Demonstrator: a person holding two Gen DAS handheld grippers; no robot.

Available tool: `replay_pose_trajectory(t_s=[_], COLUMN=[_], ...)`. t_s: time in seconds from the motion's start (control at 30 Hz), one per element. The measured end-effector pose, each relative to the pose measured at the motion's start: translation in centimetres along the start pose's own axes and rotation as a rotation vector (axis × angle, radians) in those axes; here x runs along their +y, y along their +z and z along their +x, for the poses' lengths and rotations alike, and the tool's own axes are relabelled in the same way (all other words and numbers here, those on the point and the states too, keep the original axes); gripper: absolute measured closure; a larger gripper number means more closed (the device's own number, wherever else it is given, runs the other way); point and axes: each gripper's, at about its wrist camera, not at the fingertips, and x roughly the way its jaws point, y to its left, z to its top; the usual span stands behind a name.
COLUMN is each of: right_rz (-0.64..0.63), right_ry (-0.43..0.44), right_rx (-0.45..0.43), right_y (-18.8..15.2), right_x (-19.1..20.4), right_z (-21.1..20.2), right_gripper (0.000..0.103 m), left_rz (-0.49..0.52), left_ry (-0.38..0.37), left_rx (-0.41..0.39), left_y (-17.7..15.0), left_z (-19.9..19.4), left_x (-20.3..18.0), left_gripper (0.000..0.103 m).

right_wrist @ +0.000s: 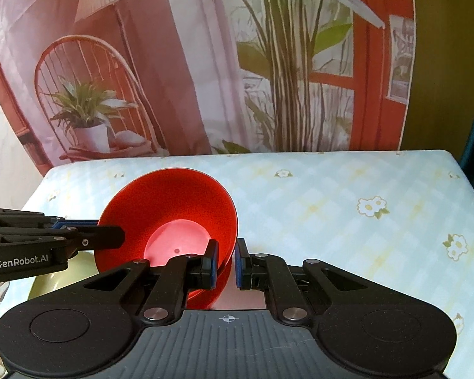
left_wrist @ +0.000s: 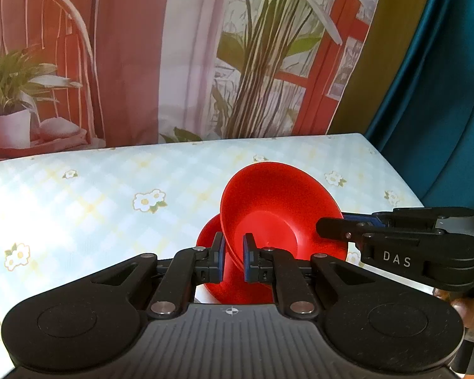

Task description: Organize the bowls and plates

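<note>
Both grippers hold red bowls above the table. In the left wrist view my left gripper (left_wrist: 233, 257) is shut on the near rim of a red bowl (left_wrist: 278, 208) that tilts toward the camera; a second red piece (left_wrist: 210, 237) shows behind and below it. My right gripper (left_wrist: 330, 229) reaches in from the right and grips the bowl's right rim. In the right wrist view my right gripper (right_wrist: 227, 262) is shut on the rim of the red bowl (right_wrist: 173, 205). My left gripper (right_wrist: 110, 237) enters from the left and touches its left rim.
A table (left_wrist: 110, 189) with a pale blue checked, flower-print cloth lies below. A pale green bowl (right_wrist: 63, 271) sits at lower left in the right wrist view. A printed backdrop stands behind the table. A teal curtain (left_wrist: 442, 94) hangs at right.
</note>
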Motion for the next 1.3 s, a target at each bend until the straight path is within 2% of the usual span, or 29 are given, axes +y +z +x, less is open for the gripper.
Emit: replay_pose_trajectory(t_s=[1.03,1.3], right_rz=[0.002,0.001], right_ry=[0.002,0.002], right_rx=[0.044,0.055], right_y=[-0.5,-0.5], right_x=[0.2,0.3], right_z=[1.5,2.2], right_gripper=[0.093,0.093], left_rz=[-0.007,0.01], left_ry=[0.013,0.039], left_rx=[0.062,0.066], left_y=[0.1,-0.1], left_z=[1.8,2.2], left_x=[0.0,-0.1], left_gripper=[0.09,0.089])
